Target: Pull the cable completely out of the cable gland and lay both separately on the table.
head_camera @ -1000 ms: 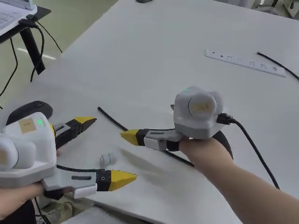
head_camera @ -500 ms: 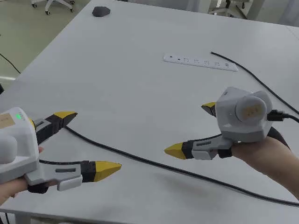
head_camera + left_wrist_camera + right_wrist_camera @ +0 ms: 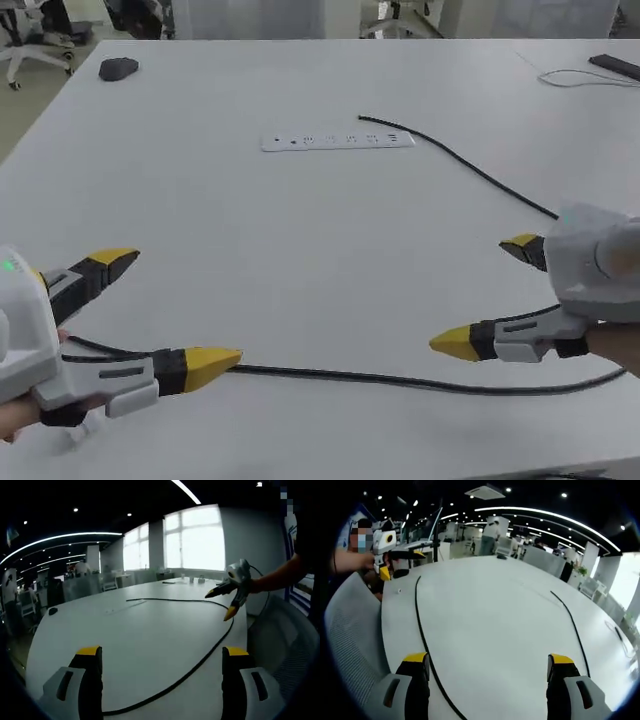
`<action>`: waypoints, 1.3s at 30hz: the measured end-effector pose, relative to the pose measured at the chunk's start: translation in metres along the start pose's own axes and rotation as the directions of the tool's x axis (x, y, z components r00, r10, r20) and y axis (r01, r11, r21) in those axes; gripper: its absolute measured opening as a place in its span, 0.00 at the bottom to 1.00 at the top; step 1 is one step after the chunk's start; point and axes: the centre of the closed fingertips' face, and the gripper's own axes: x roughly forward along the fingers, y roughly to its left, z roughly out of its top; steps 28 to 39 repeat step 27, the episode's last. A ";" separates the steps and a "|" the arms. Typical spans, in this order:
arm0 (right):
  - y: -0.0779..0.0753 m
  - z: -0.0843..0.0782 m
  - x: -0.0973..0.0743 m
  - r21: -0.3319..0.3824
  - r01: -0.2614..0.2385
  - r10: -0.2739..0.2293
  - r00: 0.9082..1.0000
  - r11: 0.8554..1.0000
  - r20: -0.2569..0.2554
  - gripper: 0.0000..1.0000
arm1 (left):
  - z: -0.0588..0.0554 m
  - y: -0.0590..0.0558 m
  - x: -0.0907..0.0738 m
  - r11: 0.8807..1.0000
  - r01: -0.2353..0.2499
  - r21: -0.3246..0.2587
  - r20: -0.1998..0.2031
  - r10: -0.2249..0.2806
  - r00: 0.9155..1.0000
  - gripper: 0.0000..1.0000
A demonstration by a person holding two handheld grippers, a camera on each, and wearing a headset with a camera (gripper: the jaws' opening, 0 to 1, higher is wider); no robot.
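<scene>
While your left gripper (image 3: pixel 165 312) hovers at the table's (image 3: pixel 300 230) near-left edge with jaws spread and empty, the black cable (image 3: pixel 400 380) lies free on the surface, running rightward from beside its lower jaw. Your right gripper (image 3: pixel 487 293), jaws likewise apart and holding nothing, hangs near the cable's far stretch. A second ago both grippers were close together; now they're well apart.

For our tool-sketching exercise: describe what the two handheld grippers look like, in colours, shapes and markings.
The left gripper and right gripper match: pale grey boxy housings, with grey-and-black jaw arms tapering to pointed yellow tips. The left housing carries a small green light.
</scene>
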 end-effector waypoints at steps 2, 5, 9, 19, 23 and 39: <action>-0.007 -0.005 -0.007 0.008 0.014 -0.014 1.000 1.000 -0.001 0.99 | 0.002 -0.002 0.003 1.000 0.002 0.017 -0.006 -0.002 1.000 0.99; -0.013 -0.006 -0.015 0.069 0.032 -0.033 0.999 0.997 0.023 0.99 | 0.006 -0.004 0.007 1.000 0.005 0.017 -0.007 -0.005 1.000 0.99; -0.015 -0.007 -0.021 0.158 0.053 -0.060 0.997 0.986 0.039 0.99 | 0.007 -0.007 0.009 1.000 0.005 0.027 -0.021 -0.004 1.000 0.99; -0.011 -0.014 -0.021 0.200 0.034 -0.040 0.999 0.979 0.025 0.99 | 0.006 -0.001 0.007 0.999 -0.023 0.024 -0.045 0.024 0.999 0.99; -0.008 -0.013 -0.018 0.187 0.013 -0.017 1.000 0.982 0.017 0.99 | 0.001 -0.003 0.010 1.000 -0.015 0.019 -0.066 0.016 0.998 0.99; -0.006 -0.013 -0.015 0.176 0.001 -0.003 1.000 0.984 0.007 0.99 | -0.002 -0.005 0.014 1.000 -0.003 0.021 -0.086 0.004 0.996 0.99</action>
